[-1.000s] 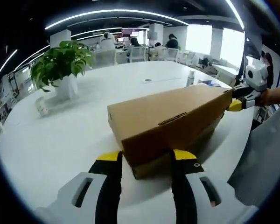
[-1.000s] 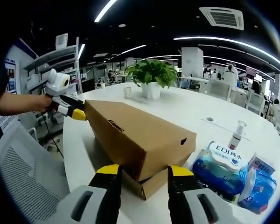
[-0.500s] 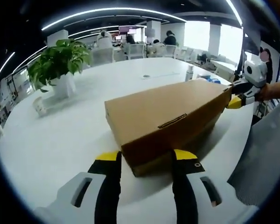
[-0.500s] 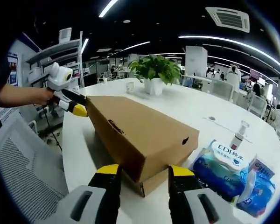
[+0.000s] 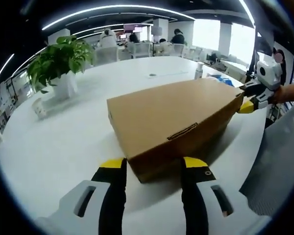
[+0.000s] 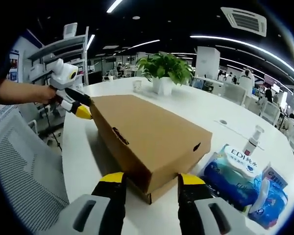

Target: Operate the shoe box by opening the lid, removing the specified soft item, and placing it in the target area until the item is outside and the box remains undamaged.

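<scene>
The shoe box [image 5: 171, 122] rests on the white table [image 5: 63, 142], each open gripper [image 5: 152, 164] [image 6: 147, 178] straddling an end corner; its light, bendable cardboard lid [image 6: 152, 129] seems best lifted by the edges

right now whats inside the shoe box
Cannot be seen: the lid covers the shoe box, lifted only slightly off the base, so the contents stay hidden.

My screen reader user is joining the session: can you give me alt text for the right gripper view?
A brown cardboard shoe box, lid on, sits on a white table with the right gripper open around its near corner and the left gripper at its far corner. Blue wet-wipe packs lie right of it; a potted plant stands behind.
</scene>
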The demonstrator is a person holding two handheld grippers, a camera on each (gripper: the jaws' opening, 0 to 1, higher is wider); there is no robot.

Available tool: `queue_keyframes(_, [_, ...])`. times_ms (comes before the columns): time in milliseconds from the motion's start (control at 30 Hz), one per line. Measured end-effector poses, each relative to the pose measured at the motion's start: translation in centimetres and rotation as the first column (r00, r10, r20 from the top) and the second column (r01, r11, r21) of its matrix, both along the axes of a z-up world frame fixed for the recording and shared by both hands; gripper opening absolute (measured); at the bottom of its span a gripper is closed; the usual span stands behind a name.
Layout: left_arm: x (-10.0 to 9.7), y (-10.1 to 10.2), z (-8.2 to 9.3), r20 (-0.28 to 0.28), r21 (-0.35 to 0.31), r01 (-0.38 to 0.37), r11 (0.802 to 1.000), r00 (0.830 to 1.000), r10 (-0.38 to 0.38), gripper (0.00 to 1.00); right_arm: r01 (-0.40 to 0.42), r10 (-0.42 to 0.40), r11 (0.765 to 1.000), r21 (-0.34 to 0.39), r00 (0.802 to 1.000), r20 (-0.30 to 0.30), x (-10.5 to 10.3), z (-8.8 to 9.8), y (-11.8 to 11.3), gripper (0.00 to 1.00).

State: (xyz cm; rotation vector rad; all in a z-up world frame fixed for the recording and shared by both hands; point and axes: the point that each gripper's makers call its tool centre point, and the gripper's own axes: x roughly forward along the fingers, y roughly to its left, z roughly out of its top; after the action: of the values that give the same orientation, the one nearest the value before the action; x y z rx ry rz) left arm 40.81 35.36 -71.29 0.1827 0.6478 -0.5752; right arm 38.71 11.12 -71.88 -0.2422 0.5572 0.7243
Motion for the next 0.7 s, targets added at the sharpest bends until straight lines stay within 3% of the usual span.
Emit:
queue_keyframes(200, [0.0,0.19,-0.59,-0.015,-0.005,-0.007,1.0,1.0,0.007,0.43,0.001,-0.001,1.0,-0.012,1.0,-0.005,0.04,-0.42,-0.05,0.4])
queue_keyframes(700, [-0.29,0.25,-0.16,-0.017,-0.007,-0.011,1.0,1.0,0.011,0.43,0.016,-0.016,1.0,-0.004,1.0,-0.027,0.06,-0.47,-0.32,0.42])
